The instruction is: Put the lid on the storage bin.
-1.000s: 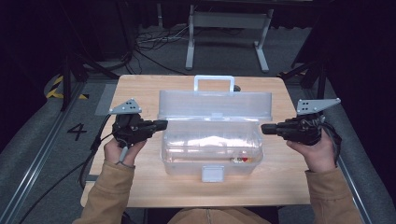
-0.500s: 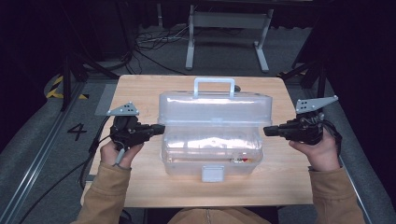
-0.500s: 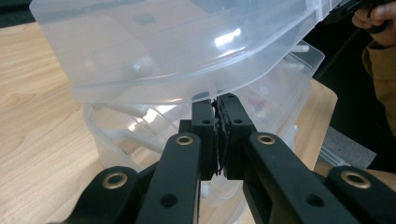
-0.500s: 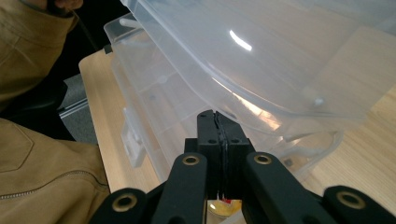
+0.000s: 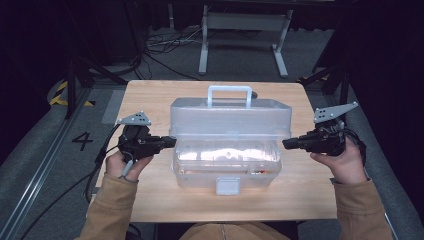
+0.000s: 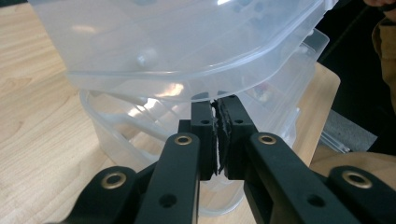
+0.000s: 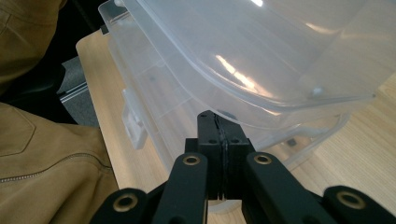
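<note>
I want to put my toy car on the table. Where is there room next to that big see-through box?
The clear plastic toolbox takes the middle of the wooden table. Bare wood lies in the far left corner, the far right corner, and a strip along the near edge under the latch. Either side is crowded: the left gripper and right gripper sit at the lid's ends.
</note>
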Demonstrator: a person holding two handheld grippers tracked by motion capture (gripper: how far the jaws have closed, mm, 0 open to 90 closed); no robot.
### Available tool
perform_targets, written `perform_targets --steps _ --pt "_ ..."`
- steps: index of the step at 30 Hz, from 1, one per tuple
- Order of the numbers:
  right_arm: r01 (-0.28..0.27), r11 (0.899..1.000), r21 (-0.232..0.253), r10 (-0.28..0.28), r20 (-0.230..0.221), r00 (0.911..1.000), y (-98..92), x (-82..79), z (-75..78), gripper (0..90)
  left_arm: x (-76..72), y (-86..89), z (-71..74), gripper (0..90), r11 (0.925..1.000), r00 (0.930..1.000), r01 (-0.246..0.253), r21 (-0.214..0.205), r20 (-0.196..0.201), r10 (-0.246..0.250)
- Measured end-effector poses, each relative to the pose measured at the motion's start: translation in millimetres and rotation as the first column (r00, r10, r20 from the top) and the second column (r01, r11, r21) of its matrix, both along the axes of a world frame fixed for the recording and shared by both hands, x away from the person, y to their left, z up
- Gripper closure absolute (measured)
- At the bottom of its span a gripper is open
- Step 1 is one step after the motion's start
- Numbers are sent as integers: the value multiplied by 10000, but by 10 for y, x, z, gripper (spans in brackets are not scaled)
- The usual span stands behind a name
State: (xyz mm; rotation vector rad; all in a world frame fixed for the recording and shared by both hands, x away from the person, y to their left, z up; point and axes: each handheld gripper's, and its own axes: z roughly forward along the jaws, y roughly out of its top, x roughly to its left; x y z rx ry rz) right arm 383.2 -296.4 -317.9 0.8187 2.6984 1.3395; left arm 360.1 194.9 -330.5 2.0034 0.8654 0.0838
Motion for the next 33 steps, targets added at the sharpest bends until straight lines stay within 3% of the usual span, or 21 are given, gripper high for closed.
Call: perform_targets --steps 5,15,33 --pt "25 9999 -149 -26 -107 9999 6 -2 -3 895 18 59 -27 817 9999 9996 -69 -151 -286 65" --pt "-17 9990 -447 4 -278 9996 27 15 -29 895 18 89 -41 781 9996 9990 -227 159 -370 233" --pt "-211 9928 -1176 144 -576 9982 69 12 -60 895 6 24 -56 781 9979 9977 331 552 -613 -297"
